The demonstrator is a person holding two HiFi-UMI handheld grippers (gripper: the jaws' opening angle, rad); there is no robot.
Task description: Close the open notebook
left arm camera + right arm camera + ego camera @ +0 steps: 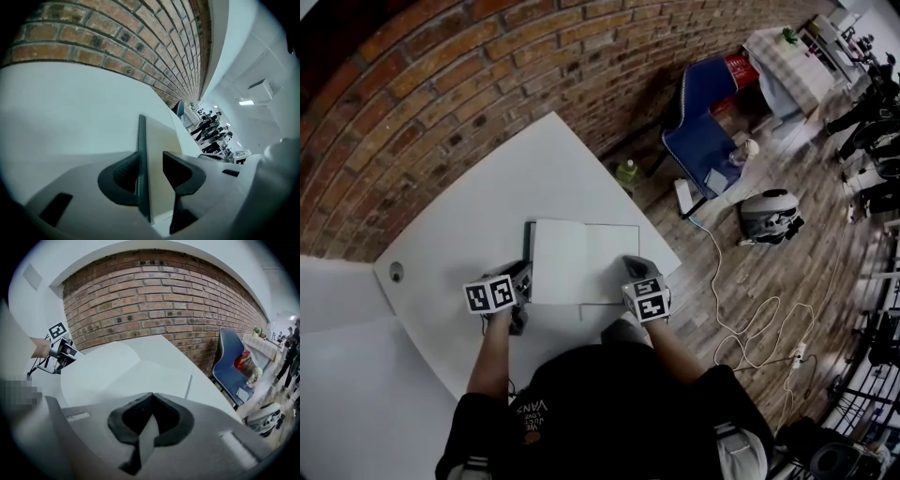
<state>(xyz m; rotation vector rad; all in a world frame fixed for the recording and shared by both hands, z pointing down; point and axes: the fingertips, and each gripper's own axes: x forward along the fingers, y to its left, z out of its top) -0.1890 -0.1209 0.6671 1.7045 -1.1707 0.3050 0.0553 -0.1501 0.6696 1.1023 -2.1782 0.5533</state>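
Note:
The open notebook (581,262) lies on the white table (459,234) in front of me, its blank pages up. At its left edge is my left gripper (517,281). In the left gripper view the dark cover (142,154) and the pages (158,140) stand on edge between the jaws of the left gripper (150,158). The left pad lies against the cover and the right pad stands clear of the paper. At the notebook's right edge my right gripper (635,272) is shut on a thin white page (144,439), which passes between the tips of the right gripper (151,398).
A brick wall (441,75) runs behind the table. On the wooden floor to the right are a blue chair (703,122), a green bottle (626,172), a grey helmet-like thing (772,214) and a white cable (750,328). The table's right edge is close to the notebook.

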